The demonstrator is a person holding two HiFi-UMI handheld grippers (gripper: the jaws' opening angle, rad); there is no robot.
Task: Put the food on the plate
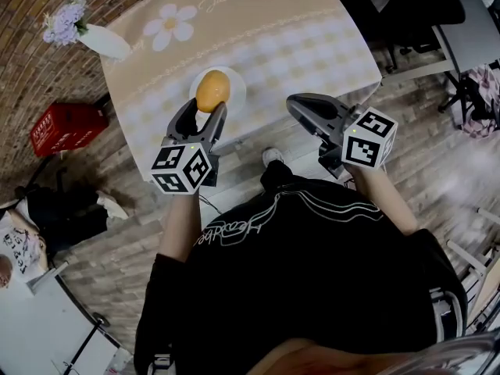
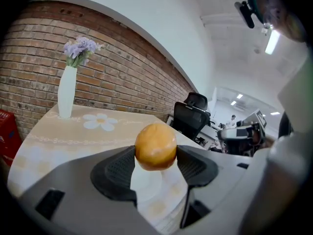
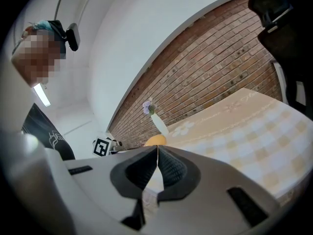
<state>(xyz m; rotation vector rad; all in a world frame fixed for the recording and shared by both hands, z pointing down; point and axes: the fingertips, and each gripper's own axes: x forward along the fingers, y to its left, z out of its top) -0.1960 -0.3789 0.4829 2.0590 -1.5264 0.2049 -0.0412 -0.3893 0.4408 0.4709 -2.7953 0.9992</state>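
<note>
At the near edge of the table (image 1: pixel 297 37), at 12 o'clock from the person, the left gripper (image 1: pixel 207 109) is clamping a round orange food item (image 1: pixel 212 90) between its pads, holding it over the white plate (image 1: pixel 237 80). At 3 o'clock from it, apart, the right gripper (image 3: pixel 157 151) is hanging with jaws pressed together on nothing. At 10 o'clock, a white vase (image 1: pixel 105 42) of lilac flowers is standing on the table's corner.

Materials and finishes

The food (image 1: pixel 212 90) has a smooth, faintly glossy orange-brown skin, and the plate (image 1: pixel 239 87) is smooth and white. The surface (image 1: pixel 297 45) shows a matt, printed cloth finish. The left gripper (image 1: pixel 207 108) and right gripper (image 3: pixel 157 153) are matt grey plastic, with black, finely ribbed pads (image 2: pixel 117 173). The wall (image 2: pixel 122 82) is rough brick.
</note>
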